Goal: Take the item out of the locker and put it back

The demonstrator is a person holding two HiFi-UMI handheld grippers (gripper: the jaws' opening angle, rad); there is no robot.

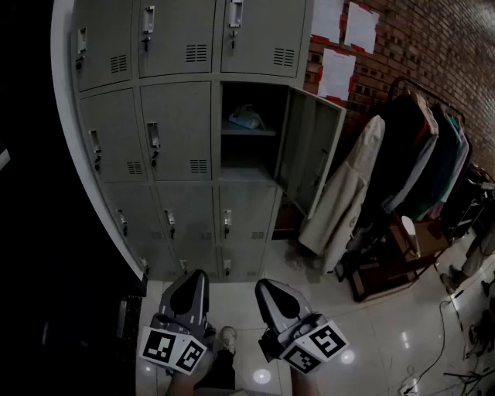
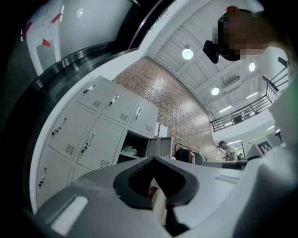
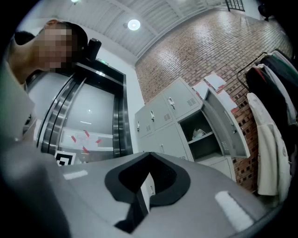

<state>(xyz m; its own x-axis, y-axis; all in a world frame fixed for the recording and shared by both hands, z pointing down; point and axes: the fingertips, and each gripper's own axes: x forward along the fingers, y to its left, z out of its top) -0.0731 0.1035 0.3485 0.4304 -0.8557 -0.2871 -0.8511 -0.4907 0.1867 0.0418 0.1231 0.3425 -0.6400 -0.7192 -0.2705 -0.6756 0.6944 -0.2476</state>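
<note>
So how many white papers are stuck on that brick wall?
3 white paper sheets on the red brick wall: two side by side up top, one lower above the open grey metal locker door. More may hide off-picture.
</note>
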